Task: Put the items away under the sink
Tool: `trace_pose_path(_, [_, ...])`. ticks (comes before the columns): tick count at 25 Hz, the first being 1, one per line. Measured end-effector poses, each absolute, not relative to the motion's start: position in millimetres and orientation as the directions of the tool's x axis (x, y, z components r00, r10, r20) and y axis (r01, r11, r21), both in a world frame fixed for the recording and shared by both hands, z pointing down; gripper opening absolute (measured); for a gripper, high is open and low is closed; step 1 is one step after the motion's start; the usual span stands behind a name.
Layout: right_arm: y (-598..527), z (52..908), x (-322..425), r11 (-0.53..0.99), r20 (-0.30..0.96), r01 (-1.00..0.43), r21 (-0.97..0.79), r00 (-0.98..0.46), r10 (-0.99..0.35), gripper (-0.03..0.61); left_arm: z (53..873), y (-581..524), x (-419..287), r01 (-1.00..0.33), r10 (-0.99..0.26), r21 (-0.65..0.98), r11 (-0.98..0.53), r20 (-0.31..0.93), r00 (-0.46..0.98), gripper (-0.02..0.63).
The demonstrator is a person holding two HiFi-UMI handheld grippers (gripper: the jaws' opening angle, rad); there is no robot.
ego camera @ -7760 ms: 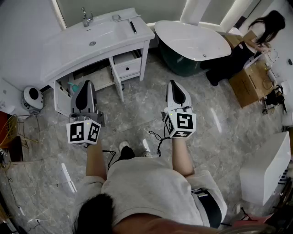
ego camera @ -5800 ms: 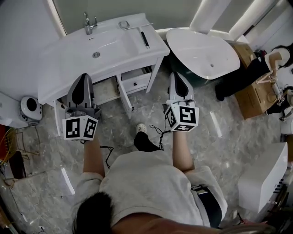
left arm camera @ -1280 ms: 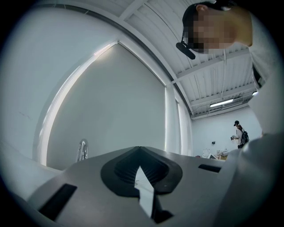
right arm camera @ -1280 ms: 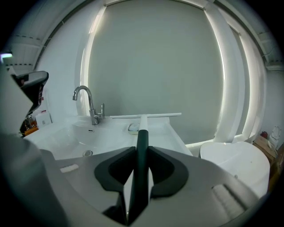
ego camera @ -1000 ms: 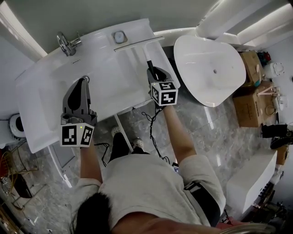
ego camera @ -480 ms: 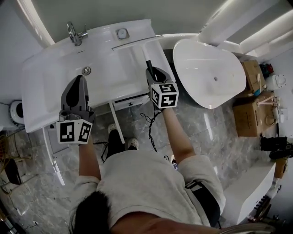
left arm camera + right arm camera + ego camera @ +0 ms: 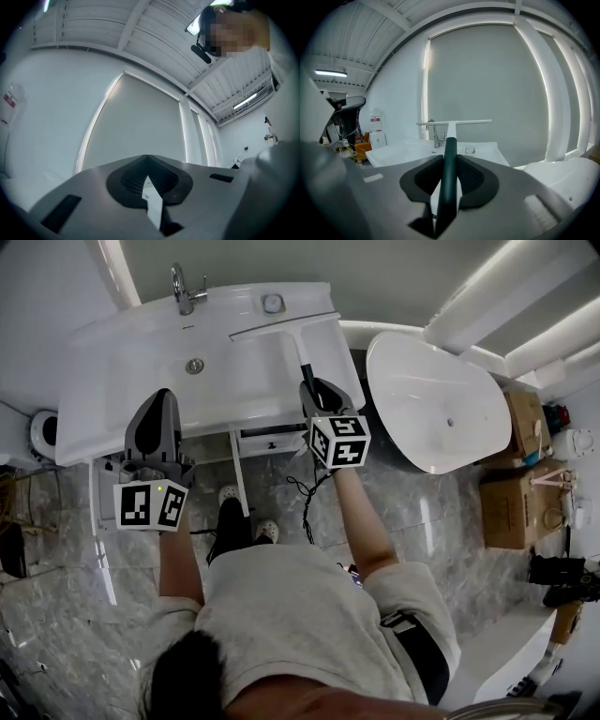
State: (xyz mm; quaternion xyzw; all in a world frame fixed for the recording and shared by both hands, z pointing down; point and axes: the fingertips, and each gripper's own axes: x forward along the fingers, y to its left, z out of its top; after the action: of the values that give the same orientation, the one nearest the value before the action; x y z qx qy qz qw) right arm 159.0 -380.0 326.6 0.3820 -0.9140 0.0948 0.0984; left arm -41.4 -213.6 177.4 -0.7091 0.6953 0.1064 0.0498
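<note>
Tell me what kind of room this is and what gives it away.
A bathroom, most likely. A white vanity sink with a faucet stands against the wall, and a freestanding bathtub sits right beside it.

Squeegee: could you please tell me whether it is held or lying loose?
Held: the right tool is shut on the squeegee handle, its blade out over the sink.

The round item (image 7: 273, 304) on the sink (image 7: 131, 357) — it is too small to identify.
</note>
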Motion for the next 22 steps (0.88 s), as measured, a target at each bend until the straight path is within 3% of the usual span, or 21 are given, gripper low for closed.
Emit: trace_pose_path(22, [-273.5,306.2,45.7,0.837,0.191,-0.537,-0.105,-0.837,-0.513,0.101,155.4,-86.6,-107.8,-0.983,-0.95,0.026,0.182,-0.253,-0.183,0.006])
